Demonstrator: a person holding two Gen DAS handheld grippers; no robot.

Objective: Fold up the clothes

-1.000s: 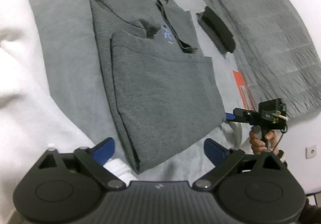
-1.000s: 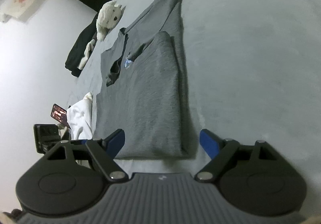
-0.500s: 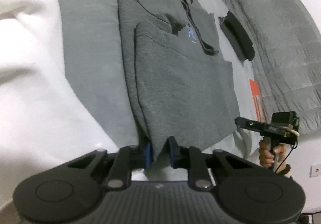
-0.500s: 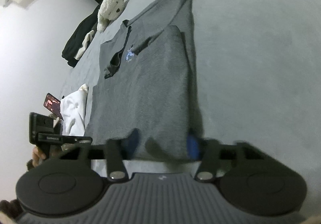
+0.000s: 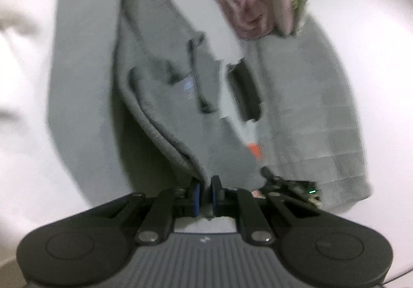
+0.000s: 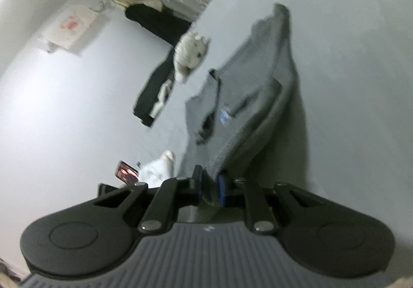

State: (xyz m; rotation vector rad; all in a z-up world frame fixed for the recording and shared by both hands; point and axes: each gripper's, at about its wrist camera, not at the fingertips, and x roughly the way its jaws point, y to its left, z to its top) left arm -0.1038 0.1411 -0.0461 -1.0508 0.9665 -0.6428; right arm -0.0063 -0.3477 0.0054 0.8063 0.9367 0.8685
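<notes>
A grey sweatshirt (image 5: 165,96) with a small blue chest logo lies partly folded on the bed, its near hem lifted off the sheet. My left gripper (image 5: 204,193) is shut on one corner of that hem. In the right wrist view the same grey sweatshirt (image 6: 247,107) rises from the bed toward my right gripper (image 6: 210,188), which is shut on the other hem corner. The fabric hangs taut between the raised hem and the collar end still resting on the bed. Both views are blurred by motion.
A pink and green bundle of cloth (image 5: 258,1) lies at the far end, a black folded item (image 5: 245,91) and a grey quilted blanket (image 5: 317,107) to the right. White bedding (image 5: 23,55) lies left. A white plush toy (image 6: 189,55), dark clothes (image 6: 155,91) and a phone (image 6: 126,171) sit along the bed's left edge.
Both grippers went from open to shut on the sweatshirt's near hem, then lifted it up off the bed and forward; the views now tilt toward the far end.
</notes>
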